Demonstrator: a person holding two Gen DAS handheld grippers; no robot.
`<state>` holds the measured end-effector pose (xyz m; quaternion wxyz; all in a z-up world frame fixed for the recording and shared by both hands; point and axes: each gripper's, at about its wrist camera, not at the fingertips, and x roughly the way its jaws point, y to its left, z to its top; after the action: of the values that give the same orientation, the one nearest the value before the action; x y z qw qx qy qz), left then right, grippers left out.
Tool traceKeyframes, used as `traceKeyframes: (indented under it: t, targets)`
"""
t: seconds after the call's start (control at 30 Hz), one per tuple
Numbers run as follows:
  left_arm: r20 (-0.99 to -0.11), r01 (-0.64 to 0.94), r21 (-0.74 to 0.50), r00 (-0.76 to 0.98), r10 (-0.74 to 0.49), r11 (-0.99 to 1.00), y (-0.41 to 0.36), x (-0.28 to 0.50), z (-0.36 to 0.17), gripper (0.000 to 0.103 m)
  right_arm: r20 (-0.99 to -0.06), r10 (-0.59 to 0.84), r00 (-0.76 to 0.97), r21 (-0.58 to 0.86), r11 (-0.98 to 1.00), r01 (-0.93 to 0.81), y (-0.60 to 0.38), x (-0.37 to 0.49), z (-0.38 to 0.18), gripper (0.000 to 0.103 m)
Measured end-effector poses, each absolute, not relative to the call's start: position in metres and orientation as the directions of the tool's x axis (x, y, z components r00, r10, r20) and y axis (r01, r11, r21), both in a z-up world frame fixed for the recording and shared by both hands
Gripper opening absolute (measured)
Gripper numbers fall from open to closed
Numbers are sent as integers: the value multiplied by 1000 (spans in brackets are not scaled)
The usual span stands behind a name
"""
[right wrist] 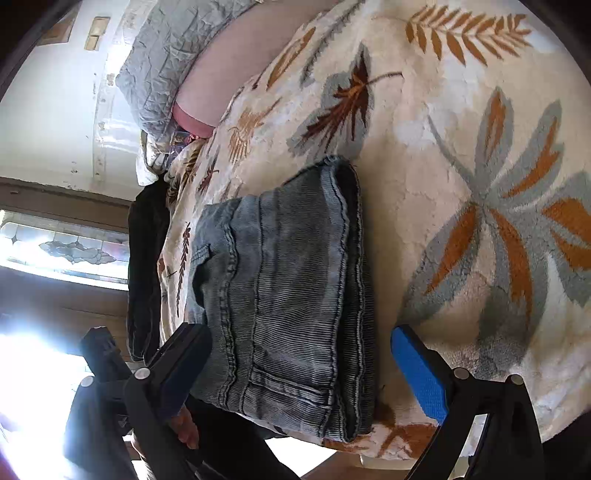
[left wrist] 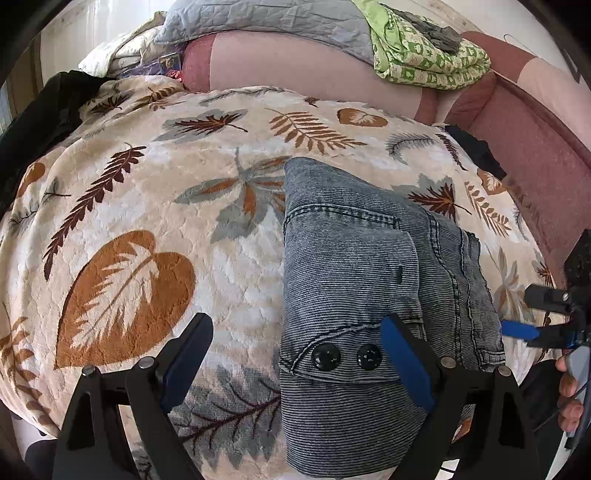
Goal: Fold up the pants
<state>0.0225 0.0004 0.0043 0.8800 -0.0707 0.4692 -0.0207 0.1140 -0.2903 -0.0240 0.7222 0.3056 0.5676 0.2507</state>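
Note:
The blue-grey denim pants (left wrist: 354,273) lie folded into a compact bundle on a leaf-patterned blanket (left wrist: 147,206), two black buttons facing me. My left gripper (left wrist: 295,339) is open just above the bundle's near left edge, holding nothing. The right gripper (left wrist: 517,330) shows at the right edge of the left wrist view, beside the bundle. In the right wrist view the folded pants (right wrist: 288,295) lie between the spread fingers of my right gripper (right wrist: 303,350), which is open and empty, over the blanket (right wrist: 461,147).
A pink sofa back (left wrist: 295,62) carries a grey quilt (left wrist: 266,18) and a green patterned cloth (left wrist: 424,55). Dark clothing (left wrist: 48,110) lies at the blanket's left edge. A window (right wrist: 66,247) shows beyond the bed edge.

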Motion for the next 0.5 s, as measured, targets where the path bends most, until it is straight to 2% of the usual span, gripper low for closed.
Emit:
traceKeyframes:
  t: [0.1, 0.2, 0.3, 0.4, 0.43, 0.47, 0.5]
  targets:
    - [-814, -38, -154, 571, -105, 987, 2, 19, 8, 93, -658, 694, 293, 707, 703, -76, -284, 119, 4, 99]
    - [-798, -38, -184, 589, -127, 982, 2, 12, 15, 93, -591, 732, 338, 731, 664, -160, -268, 135, 32, 99]
    - [-801, -6, -176, 582, -140, 984, -10, 7, 15, 93, -542, 775, 326, 765, 615, -191, -249, 160, 31, 99]
    - [-824, 35, -130, 552, -128, 991, -25, 4, 1, 93, -593, 754, 283, 749, 645, -150, -235, 191, -8, 99]
    - [-838, 45, -117, 532, -123, 992, -30, 4, -8, 93, -669, 701, 248, 706, 703, -85, -235, 200, -32, 96]
    - [-850, 55, -122, 510, -132, 991, -32, 5, -14, 93, -690, 684, 236, 699, 715, -27, -239, 203, -48, 95]
    - [-853, 52, -133, 502, -141, 990, -32, 4, -15, 93, -658, 699, 280, 723, 690, -24, -244, 199, -42, 95]
